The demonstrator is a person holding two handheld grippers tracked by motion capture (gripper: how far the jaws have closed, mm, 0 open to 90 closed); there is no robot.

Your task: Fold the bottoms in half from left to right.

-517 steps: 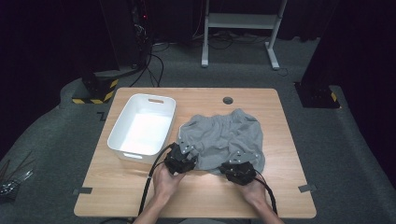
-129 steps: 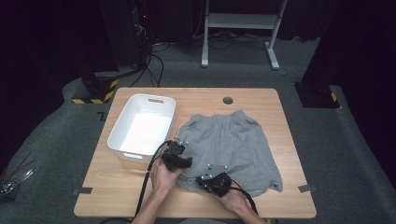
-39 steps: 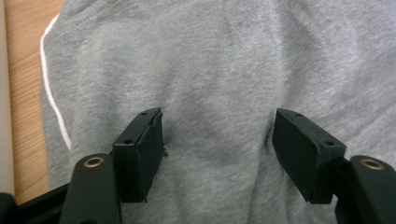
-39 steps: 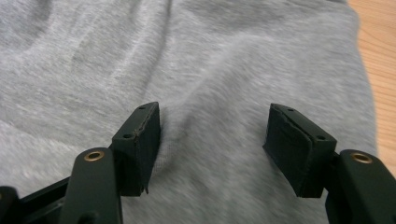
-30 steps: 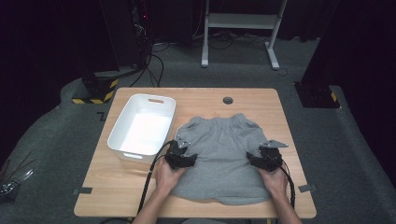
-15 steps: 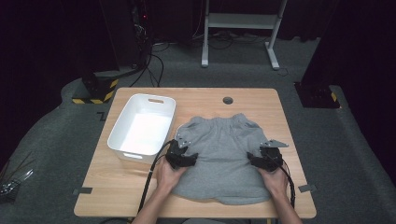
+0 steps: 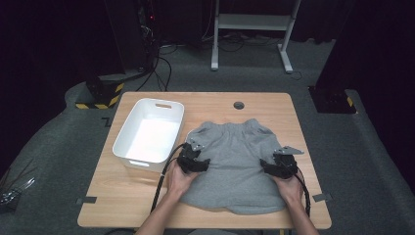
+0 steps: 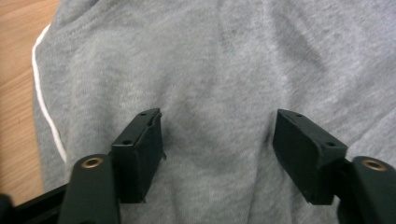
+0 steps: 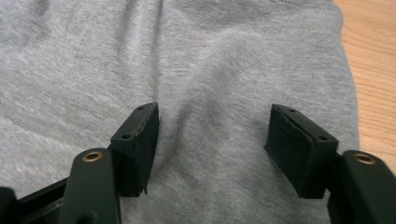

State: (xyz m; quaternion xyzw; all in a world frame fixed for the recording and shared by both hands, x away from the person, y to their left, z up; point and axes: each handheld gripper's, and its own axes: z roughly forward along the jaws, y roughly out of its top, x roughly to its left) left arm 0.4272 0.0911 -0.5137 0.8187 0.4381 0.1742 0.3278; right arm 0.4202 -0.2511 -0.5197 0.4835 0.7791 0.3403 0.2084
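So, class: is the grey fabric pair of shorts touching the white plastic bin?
Cannot tell. In the high view the grey fabric pair of shorts reaches close beside the white plastic bin, hiding any gap.

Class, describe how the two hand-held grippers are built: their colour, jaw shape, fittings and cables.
Both the left gripper and the right gripper are black. Each has two blocky, rectangular jaws with small screw holes, mounted on arms with a brass-coloured pivot. A grey three-cornered plate sits on top of each, and a black cable trails back along each bare forearm.
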